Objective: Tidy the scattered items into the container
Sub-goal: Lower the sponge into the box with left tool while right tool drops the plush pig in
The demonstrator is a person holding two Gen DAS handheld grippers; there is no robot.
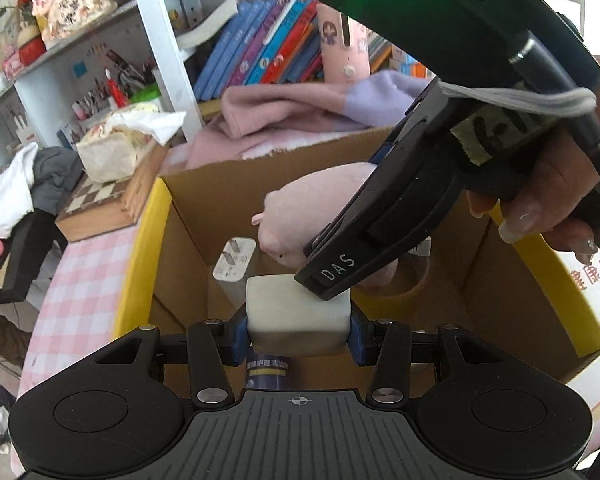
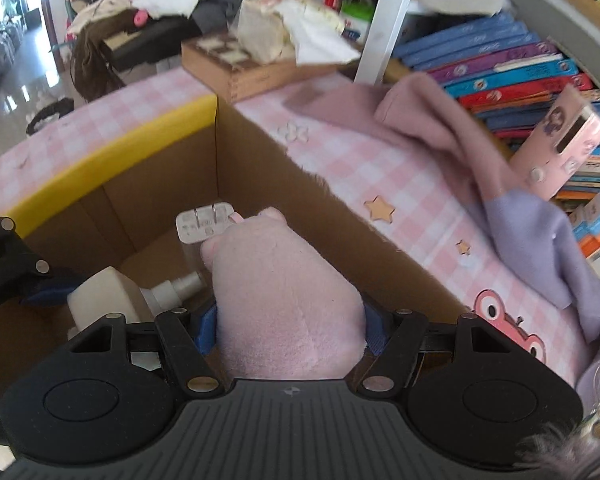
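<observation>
The cardboard box (image 1: pixel 140 264) with a yellow-taped rim stands open on a pink checked tablecloth. My left gripper (image 1: pixel 298 332) is shut on a white bottle (image 1: pixel 296 308), held over the box's inside. My right gripper (image 2: pixel 290 328) is shut on a pink plush pig (image 2: pixel 280 292), also over the box (image 2: pixel 112 156). In the left wrist view the pig (image 1: pixel 300 208) hangs just beyond the bottle, and a finger (image 1: pixel 340 268) of the right gripper touches the bottle's top edge. A white charger plug (image 1: pixel 234 260) lies on the box floor (image 2: pixel 204 224). The right wrist view shows the bottle (image 2: pixel 104 300) with its spray head.
A dark blue-labelled bottle (image 1: pixel 268 372) lies in the box under my left gripper. Behind the box are a pink and lilac cloth (image 2: pixel 460 152), a wooden chess box (image 2: pixel 240 68) with a tissue pack on it, and a shelf of books (image 2: pixel 520 68). A hand (image 1: pixel 540 200) grips the right tool.
</observation>
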